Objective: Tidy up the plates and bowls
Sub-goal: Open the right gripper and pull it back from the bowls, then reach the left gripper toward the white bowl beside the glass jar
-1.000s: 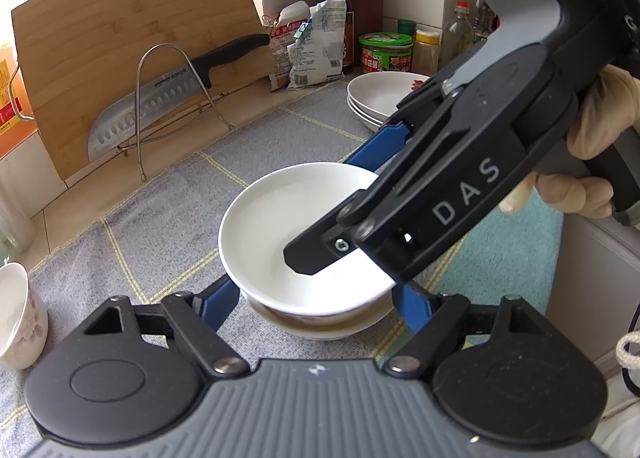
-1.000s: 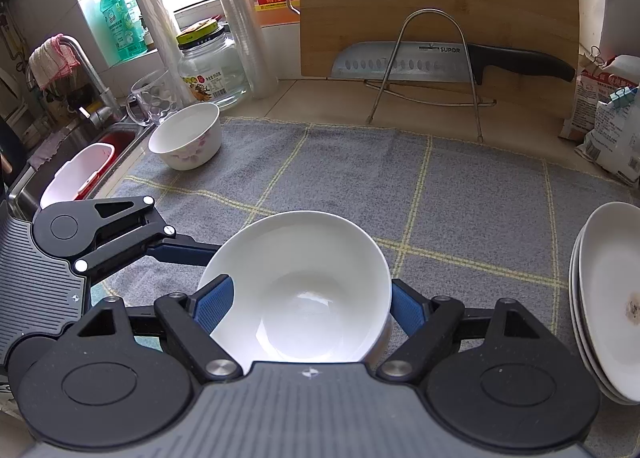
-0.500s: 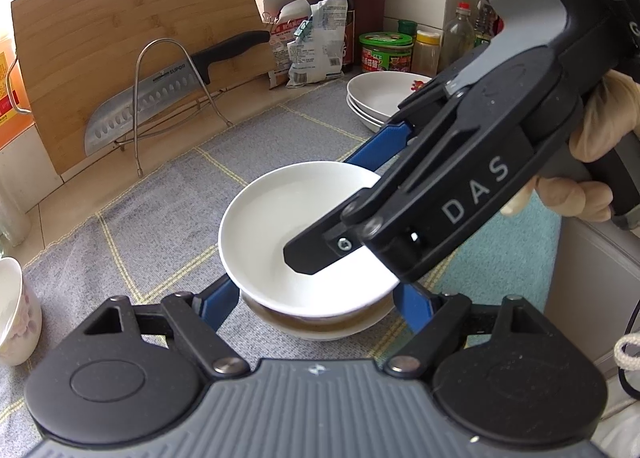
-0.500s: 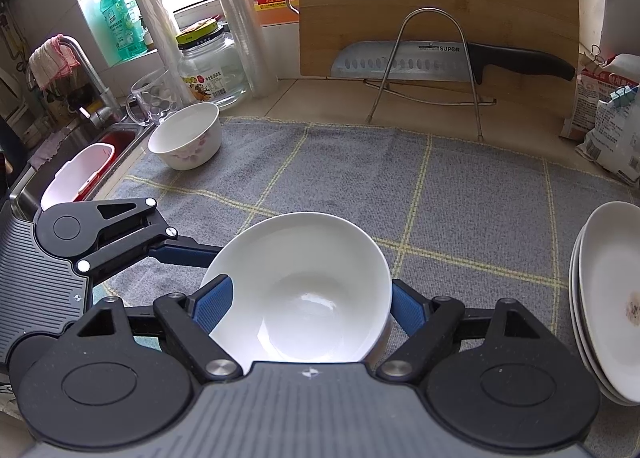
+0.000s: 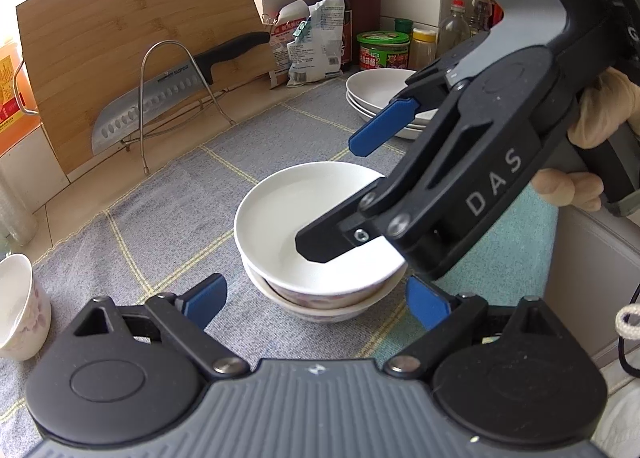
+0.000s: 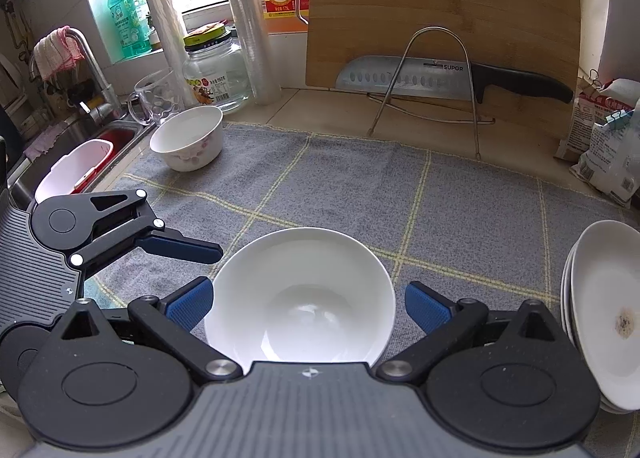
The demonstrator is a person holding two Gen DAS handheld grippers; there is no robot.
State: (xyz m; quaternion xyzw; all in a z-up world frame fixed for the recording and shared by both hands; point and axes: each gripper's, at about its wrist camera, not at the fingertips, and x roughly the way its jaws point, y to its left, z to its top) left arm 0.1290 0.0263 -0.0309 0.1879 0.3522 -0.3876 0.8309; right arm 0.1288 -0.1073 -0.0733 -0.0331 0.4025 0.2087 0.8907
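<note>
Bowl [image 6: 300, 298] sat nested on a second bowl [image 5: 320, 308] near the mat's [image 6: 360, 194] front edge, between both our grippers. We had just been opening the jaws: the left gripper [image 5: 316, 300] stood wide with its pads clear of the stack, and the right gripper [image 6: 306, 304] stood wider still, holding nothing. Stacking that bowl looked done to us. Next we would likely fetch the flowered bowl [image 6: 188, 142] at the mat's far left corner, while the plates [image 6: 604, 314] waited at its right edge.

left tool [image 5: 316, 300] open | white bowl [image 5: 296, 218] nested in lower bowl [image 5: 320, 312]
</note>
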